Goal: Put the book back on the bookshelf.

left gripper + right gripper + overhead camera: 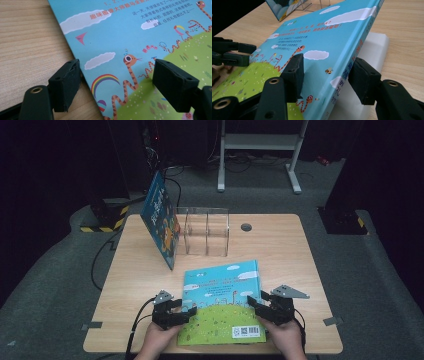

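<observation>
A picture book with a blue sky and green hill cover lies front centre on the table, back cover up. It rests on a white block, so its spine edge sits raised. My left gripper is open at the book's left edge, one jaw over the bare wood and the other above the cover. My right gripper is open astride the spine edge, one jaw on the cover side and the other beside the spine. The left gripper shows across the book in the right gripper view.
A second picture book leans upright against a clear acrylic stand at the back of the wooden table. A round grommet sits at the back right. Dark floor and a white frame lie beyond the table.
</observation>
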A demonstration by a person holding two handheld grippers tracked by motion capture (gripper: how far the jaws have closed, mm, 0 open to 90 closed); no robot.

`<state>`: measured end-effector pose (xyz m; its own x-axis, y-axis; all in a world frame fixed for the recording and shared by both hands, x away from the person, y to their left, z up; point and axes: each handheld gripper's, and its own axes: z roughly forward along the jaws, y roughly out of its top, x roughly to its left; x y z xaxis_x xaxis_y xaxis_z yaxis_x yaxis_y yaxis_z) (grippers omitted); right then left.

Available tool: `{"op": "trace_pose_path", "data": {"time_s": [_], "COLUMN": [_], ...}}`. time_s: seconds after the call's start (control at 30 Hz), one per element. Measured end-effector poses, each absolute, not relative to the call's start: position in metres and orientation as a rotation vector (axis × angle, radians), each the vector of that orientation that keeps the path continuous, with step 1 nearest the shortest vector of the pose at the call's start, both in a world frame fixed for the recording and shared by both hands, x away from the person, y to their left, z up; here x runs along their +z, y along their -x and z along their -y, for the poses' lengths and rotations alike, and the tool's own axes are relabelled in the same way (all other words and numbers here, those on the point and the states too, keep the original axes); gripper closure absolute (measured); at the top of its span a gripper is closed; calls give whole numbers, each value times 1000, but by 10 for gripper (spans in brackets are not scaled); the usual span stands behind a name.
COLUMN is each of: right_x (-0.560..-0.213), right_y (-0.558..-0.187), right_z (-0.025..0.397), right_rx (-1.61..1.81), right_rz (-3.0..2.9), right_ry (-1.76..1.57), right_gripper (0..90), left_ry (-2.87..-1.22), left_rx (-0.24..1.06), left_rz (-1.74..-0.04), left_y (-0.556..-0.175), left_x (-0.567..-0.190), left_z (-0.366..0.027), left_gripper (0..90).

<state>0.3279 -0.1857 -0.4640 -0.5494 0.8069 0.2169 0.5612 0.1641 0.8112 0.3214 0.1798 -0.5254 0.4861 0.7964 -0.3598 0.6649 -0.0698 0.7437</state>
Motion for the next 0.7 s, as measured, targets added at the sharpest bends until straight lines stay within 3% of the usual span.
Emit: {"op": "trace_pose_path", "data": {"time_s": [0.7], "right_x": [-458], "right_y": [-317], "right_z": [187], "right_rx": [1361], "right_rz": [-2139], "right_ry": [-1195], "right_gripper": [489], "left_ry": [-1767], "left_rx": [103], "left_rz": [-1226], "left_y": [-325], "left_x": [-526], "left_z": [-183], "left_gripper": [182]}}
